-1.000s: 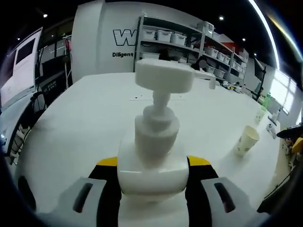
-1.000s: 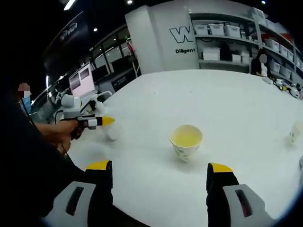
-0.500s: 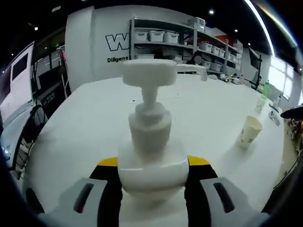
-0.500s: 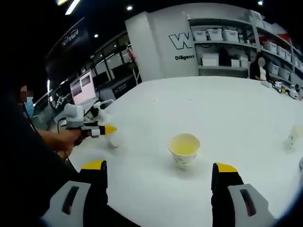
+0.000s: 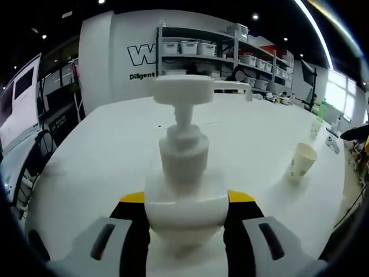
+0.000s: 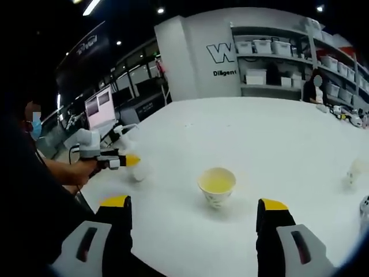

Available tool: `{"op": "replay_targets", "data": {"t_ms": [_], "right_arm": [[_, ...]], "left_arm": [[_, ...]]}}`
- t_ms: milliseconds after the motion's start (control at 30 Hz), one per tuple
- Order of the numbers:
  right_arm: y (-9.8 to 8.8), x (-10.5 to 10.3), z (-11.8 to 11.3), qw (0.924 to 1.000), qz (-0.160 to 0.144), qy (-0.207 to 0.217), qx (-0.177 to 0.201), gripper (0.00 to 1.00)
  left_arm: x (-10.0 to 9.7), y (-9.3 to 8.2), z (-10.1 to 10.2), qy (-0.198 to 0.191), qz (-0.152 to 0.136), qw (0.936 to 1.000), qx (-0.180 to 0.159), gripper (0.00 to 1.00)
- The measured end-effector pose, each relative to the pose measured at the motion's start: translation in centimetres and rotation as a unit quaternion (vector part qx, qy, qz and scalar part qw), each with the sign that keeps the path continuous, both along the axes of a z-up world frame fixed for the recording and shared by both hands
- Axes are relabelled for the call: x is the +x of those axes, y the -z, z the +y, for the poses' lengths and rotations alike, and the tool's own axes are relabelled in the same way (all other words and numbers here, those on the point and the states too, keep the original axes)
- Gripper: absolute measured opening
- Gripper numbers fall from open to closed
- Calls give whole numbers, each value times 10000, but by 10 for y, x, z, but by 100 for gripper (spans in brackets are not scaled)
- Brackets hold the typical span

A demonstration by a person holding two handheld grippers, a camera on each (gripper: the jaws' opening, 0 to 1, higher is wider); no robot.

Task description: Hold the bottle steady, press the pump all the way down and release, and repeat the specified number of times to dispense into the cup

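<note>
The left claw stays clamped on the white bottle, its pump raised and untouched on the white counter. Over the last second our right claw, jaws apart and empty, has backed slightly from the cup. We judge that bottle and cup, well apart, must be brought together before any pressing.
</note>
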State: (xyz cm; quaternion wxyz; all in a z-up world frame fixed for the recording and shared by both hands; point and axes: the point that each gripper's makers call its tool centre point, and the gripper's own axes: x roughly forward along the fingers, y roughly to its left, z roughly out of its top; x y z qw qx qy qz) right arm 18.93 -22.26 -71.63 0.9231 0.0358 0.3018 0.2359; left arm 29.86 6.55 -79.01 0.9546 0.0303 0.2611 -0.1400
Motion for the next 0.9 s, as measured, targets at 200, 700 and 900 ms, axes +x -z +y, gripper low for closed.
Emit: {"op": "replay_targets", "data": {"t_ms": [200, 700, 900], "right_arm": [[-1, 3, 0, 10000, -23, -50, -20, 89], [1, 12, -7, 9998, -46, -95, -148, 90], [-2, 19, -4, 9996, -99, -189, -179, 90]], "left_arm": [[-1, 1, -16, 315, 7, 9995, 5, 46], [2, 2, -49, 752, -12, 9971, -66, 46], [0, 1, -65, 922, -31, 9957, -122, 46]]}}
